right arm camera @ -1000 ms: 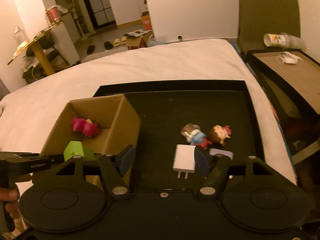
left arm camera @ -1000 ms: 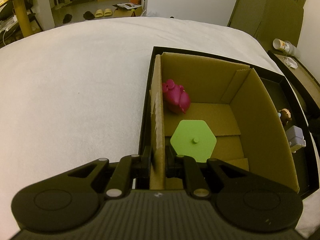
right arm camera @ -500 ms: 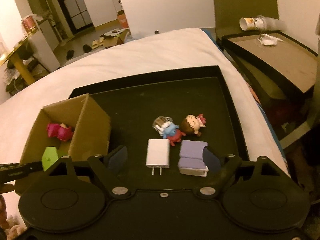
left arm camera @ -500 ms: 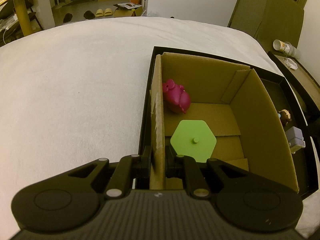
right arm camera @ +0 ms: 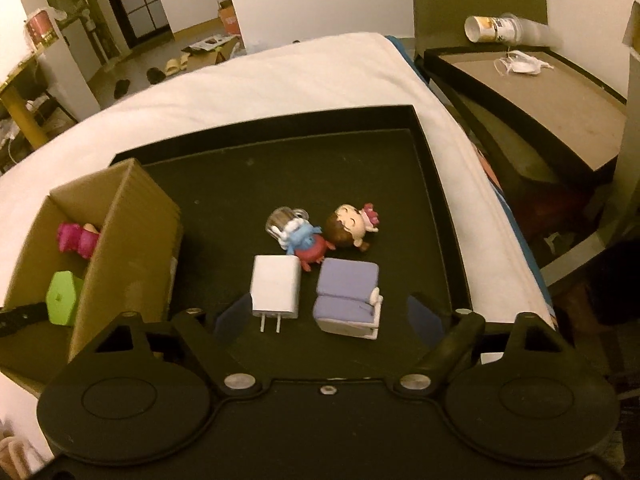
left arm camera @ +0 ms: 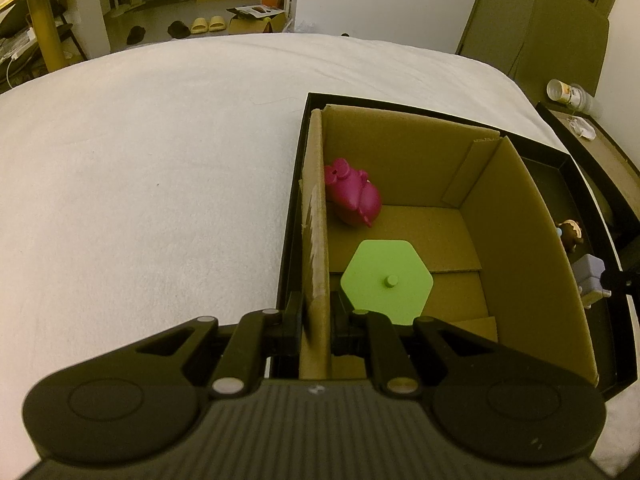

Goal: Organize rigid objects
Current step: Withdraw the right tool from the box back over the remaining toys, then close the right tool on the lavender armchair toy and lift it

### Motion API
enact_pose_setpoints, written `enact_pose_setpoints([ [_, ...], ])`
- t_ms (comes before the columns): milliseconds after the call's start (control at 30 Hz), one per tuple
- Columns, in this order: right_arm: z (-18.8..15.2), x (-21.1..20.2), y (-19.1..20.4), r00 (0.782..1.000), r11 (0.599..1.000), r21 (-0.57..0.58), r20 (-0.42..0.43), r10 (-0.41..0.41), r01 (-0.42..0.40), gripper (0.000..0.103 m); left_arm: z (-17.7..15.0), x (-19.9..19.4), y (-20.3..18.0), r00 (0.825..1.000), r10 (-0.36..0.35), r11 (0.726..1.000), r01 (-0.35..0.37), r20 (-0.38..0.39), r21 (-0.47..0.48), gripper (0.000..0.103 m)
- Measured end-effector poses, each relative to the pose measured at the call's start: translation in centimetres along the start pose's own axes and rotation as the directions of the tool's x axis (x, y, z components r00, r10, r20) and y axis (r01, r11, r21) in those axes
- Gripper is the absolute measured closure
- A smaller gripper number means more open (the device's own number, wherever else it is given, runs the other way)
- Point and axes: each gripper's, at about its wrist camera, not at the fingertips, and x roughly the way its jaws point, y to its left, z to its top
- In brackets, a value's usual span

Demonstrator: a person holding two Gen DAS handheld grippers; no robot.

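My right claw (right arm camera: 328,314) has come lower over the black tray (right arm camera: 436,168); its jaws are closing, with the white plug charger (right arm camera: 276,290) and lilac toy sofa (right arm camera: 348,300) between them, untouched. My left claw (left arm camera: 316,320) stays pinching the brown cardboard box (left arm camera: 316,240) wall.

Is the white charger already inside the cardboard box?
No, the white charger lies on the black tray, outside the cardboard box.
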Motion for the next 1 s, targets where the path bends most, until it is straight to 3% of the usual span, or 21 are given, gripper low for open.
enact_pose_setpoints([
  [400,-0.2,3.0,-0.4,0.998,0.998,0.007,-0.016,-0.063,0.063,0.03,-0.2,0.1,-0.1,1.0,-0.002,1.0,0.002,0.002,0.005,0.092],
  [433,-0.2,3.3,-0.5,0.998,0.998,0.001,-0.023,-0.065,0.066,0.034,-0.2,0.1,-0.1,1.0,-0.002,1.0,0.002,0.002,0.005,0.092],
  [500,-0.2,3.7,-0.6,0.998,0.998,-0.005,-0.044,-0.055,0.055,0.059,-0.2,0.1,0.0,1.0,-0.003,1.0,0.003,0.003,0.006,0.092],
  [533,-0.3,3.7,-0.6,0.998,0.999,-0.01,-0.047,-0.049,0.049,0.06,-0.2,0.1,-0.1,1.0,-0.004,1.0,0.004,0.005,0.01,0.092],
  [1000,-1.2,1.3,-0.4,0.999,0.998,-0.055,-0.03,-0.024,0.022,0.061,-0.4,0.0,-0.1,0.999,-0.043,0.998,0.043,0.007,0.039,0.091],
])
